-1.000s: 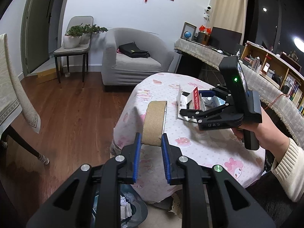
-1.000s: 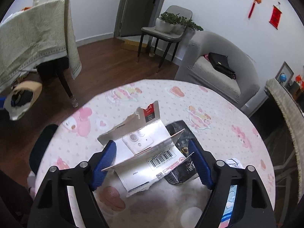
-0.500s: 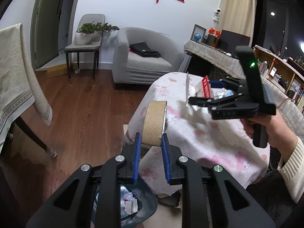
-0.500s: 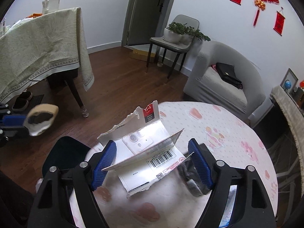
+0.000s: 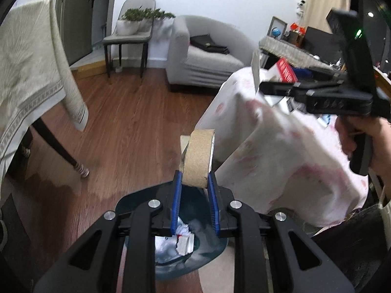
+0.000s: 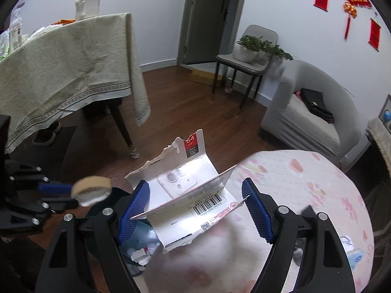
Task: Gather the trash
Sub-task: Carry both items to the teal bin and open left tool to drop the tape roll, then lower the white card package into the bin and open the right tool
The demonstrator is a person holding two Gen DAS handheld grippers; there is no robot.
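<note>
My left gripper (image 5: 194,183) is shut on a brown cardboard tape roll (image 5: 198,157), held upright on its edge above a dark teal trash bin (image 5: 136,199) with crumpled paper inside. In the right wrist view the roll (image 6: 91,188) and the left gripper (image 6: 58,193) hang at the left. My right gripper (image 6: 195,195) is shut on a torn white package (image 6: 185,195) with a barcode, gripped by its sides over the round table's edge (image 6: 305,195). The bin (image 6: 139,232) shows below it. In the left wrist view the right gripper (image 5: 276,90) holds that package (image 5: 256,73) at the upper right.
A pink-patterned cloth (image 5: 281,146) covers the round table. Some scraps (image 6: 352,261) lie on its right side. A table with a beige cloth (image 6: 73,73) stands at the left over wooden floor. A chair with plants (image 6: 249,53) and a grey armchair (image 6: 312,122) stand behind.
Both grippers have moved off the round table toward the floor side, each still holding its item. The bin has come further into view under the left gripper.
</note>
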